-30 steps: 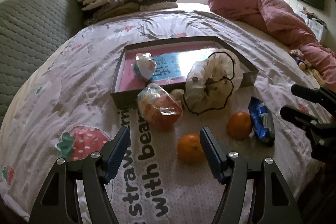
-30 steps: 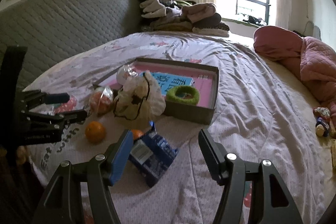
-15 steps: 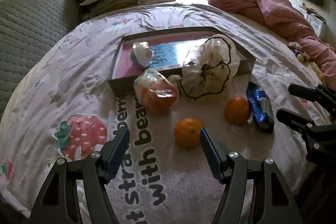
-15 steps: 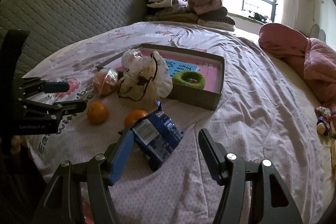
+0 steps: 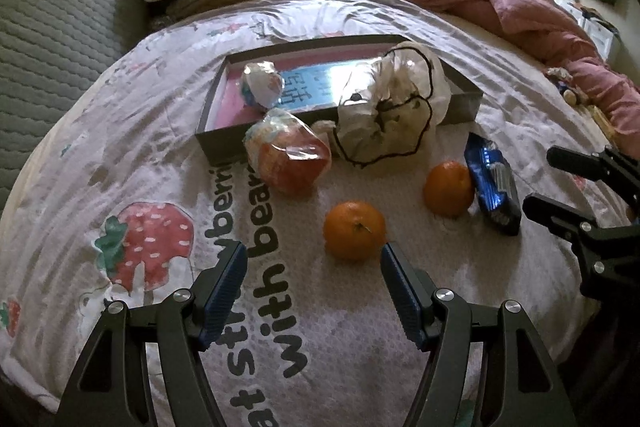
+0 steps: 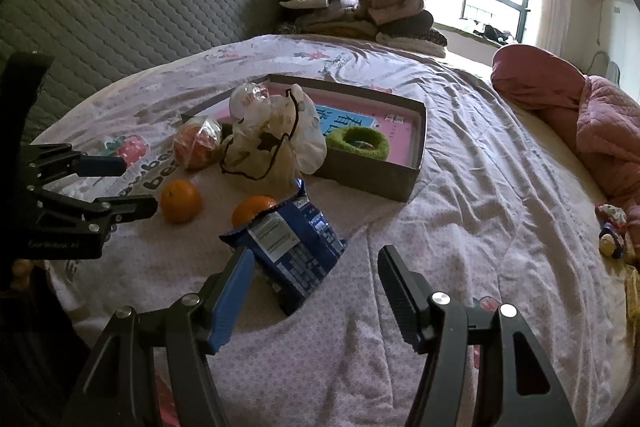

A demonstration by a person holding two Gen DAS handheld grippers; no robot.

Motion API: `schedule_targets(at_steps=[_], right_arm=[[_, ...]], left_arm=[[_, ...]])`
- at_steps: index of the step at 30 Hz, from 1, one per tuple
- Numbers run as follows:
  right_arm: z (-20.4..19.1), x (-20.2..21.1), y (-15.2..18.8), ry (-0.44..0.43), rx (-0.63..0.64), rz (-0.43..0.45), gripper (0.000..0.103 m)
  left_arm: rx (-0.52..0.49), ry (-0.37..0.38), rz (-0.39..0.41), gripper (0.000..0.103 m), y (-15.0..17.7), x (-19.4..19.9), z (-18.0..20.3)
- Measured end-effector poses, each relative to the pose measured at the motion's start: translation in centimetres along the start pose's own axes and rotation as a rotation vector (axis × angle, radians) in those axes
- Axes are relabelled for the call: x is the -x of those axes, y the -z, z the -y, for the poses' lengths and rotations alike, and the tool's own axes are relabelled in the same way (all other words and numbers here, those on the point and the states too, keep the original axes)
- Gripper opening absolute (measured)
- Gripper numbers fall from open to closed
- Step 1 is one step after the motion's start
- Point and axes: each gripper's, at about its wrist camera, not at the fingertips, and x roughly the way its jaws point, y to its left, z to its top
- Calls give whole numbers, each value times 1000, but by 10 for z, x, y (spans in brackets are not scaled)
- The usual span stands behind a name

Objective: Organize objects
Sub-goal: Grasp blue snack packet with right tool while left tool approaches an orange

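Oranges: 2 loose ones lie on the bedspread (image 5: 400, 327), the nearer orange (image 5: 354, 229) just ahead of the left gripper (image 5: 314, 261), whose fingers are spread wide and hold nothing. The other orange (image 5: 449, 188) touches a blue snack packet (image 6: 294, 247), which lies just ahead of the right gripper (image 6: 316, 267), also spread and holding nothing. Behind them, a wrapped orange (image 5: 289, 163) and a white drawstring bag (image 5: 390, 115) lean against the shallow box (image 6: 368, 173), which holds a green ring (image 6: 357, 143).
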Motion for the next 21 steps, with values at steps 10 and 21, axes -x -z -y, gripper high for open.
schedule_targets(at_steps=[10,21], right_arm=[[-1,-13,2,12,26,-30,64],[-4,-24,1,-1,44,-47,64]], left_arm=[[5,9,-18,71,4,-7,0],[2,24,-21,71,4,-15,5]])
